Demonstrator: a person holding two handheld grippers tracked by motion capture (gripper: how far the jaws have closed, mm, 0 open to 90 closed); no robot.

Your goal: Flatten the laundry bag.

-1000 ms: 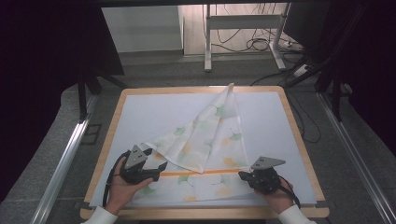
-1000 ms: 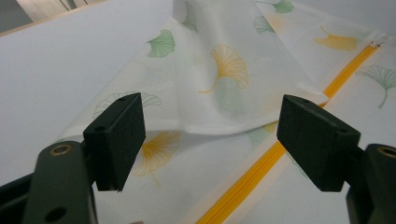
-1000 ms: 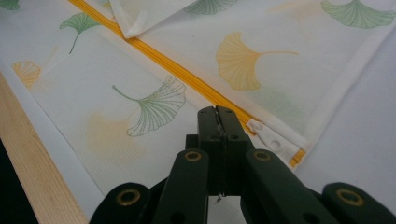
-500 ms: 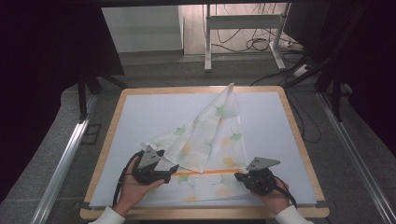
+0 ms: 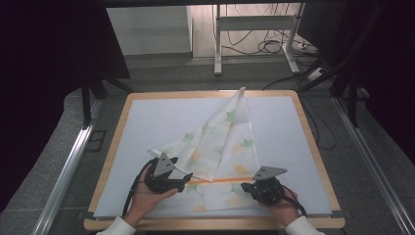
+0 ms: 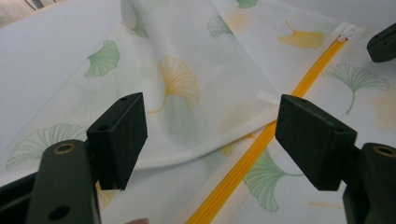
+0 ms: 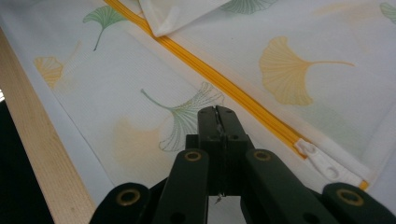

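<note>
Left gripper (image 5: 188, 177) shifted inward over cloth (image 5: 222, 142), fingers apart, right gripper (image 7: 217, 114) clenched, white wood-rimmed table (image 5: 147, 117), dark room.

We see a thin, finely woven matt cloth bag (image 5: 220, 147) with a yellow plastic zipper (image 7: 224, 84), matt black tongs (image 6: 210, 135), a pale wood-rimmed desk (image 5: 313, 142).

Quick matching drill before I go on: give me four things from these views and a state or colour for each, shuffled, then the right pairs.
Things:
1. left gripper
2. right gripper
3. zipper
4. zipper pull

States or colours:
A. white, at the end of the orange line
B. jaws wide apart over the printed cloth bag
C. orange, running straight across the bag
D. jaws pressed together, nothing between them

Pairs: 1-B, 2-D, 3-C, 4-A
</note>
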